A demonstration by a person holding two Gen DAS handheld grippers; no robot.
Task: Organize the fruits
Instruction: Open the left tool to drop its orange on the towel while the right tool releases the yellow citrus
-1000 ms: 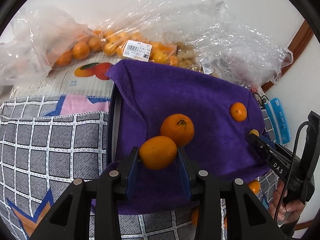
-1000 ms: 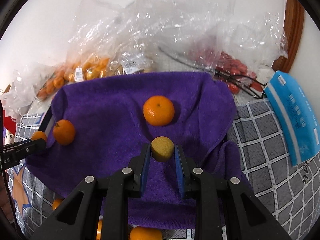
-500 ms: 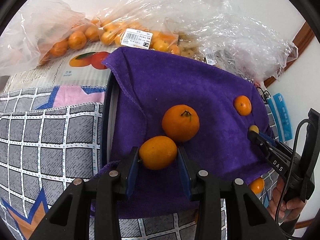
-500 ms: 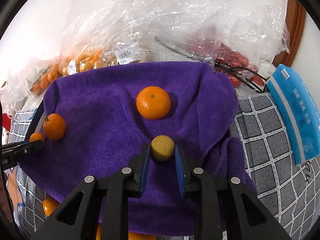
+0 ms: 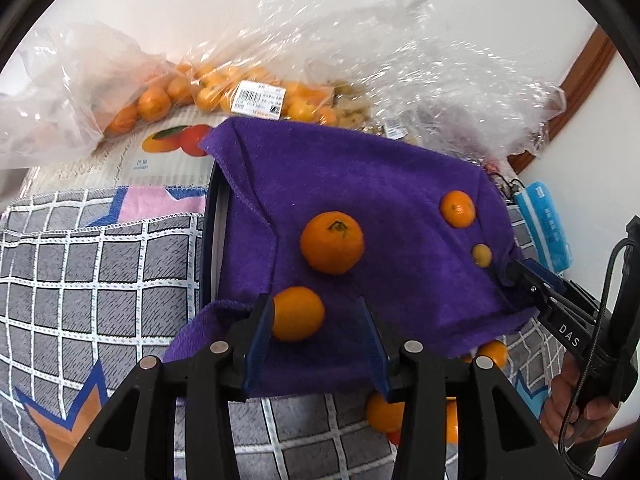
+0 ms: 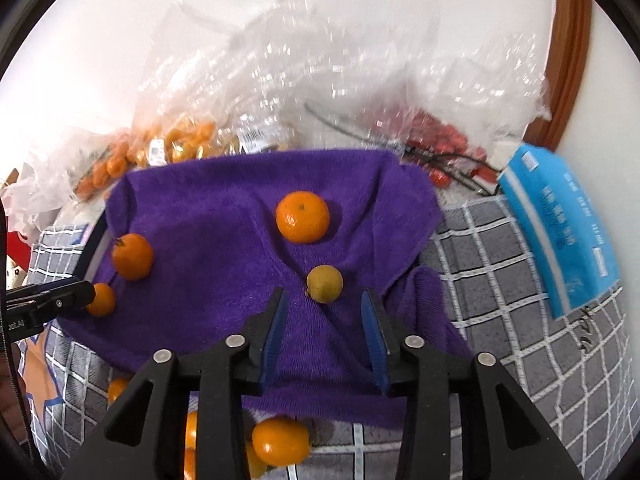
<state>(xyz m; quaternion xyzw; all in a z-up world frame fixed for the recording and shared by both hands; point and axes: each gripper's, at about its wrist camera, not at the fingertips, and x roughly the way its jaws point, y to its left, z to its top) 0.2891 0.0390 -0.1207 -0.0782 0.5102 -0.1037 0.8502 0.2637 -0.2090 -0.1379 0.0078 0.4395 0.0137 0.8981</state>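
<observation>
Left tool [image 5: 316, 320] has just been opening, jaws now spread: small orange [image 5: 298, 313] sits between them on the purple towel [image 5: 360, 184], against the left pad, clear of the right; bigger orange [image 5: 332, 241] lies just ahead. Right tool [image 6: 324, 312] has also just been opening, jaws spread, yellowish fruit [image 6: 325, 283] loose on the towel just ahead of its tips, touching neither pad. Another orange [image 6: 303, 217] further ahead, clear bags of fruit [image 6: 176, 148] beyond.

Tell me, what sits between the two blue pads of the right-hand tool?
In the right wrist view, a small yellowish fruit lies on the purple towel just ahead of the right gripper; its jaws have just been opening, neither pad touching it.
</observation>
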